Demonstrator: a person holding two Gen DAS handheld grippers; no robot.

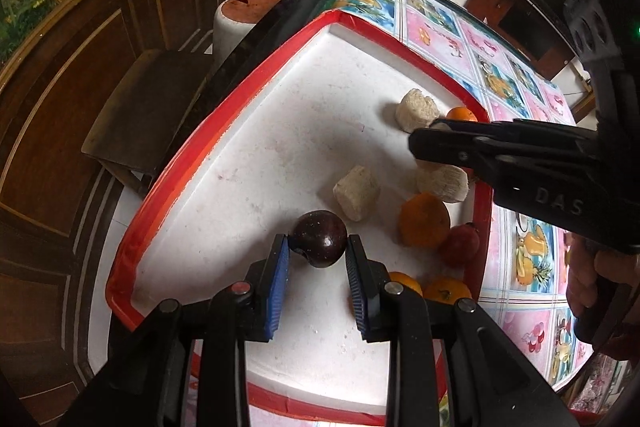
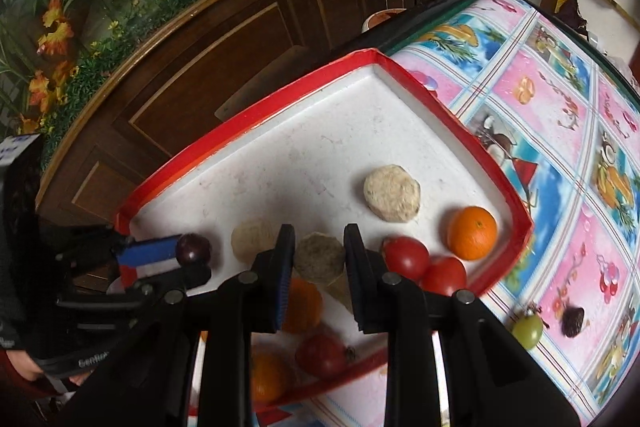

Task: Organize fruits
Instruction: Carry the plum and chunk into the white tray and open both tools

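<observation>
While hidden leftward — green tomato (image 2: pixel 527 331) shows rightward.

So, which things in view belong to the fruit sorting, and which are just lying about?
Job:
dark plum in left gripper
beige lump in right gripper
oranges
red fruits
red-rimmed tray

Lying about:
green fruit on tablecloth
wooden cabinet

My bench (image 2: pixel 560 131) wears a pink and blue fruit-print cloth. On it I see a red-rimmed white tray (image 2: pixel 472 143), and at four o'clock from the tray a green tomato (image 2: pixel 527 330) beside a dark fruit (image 2: pixel 573 321).
</observation>
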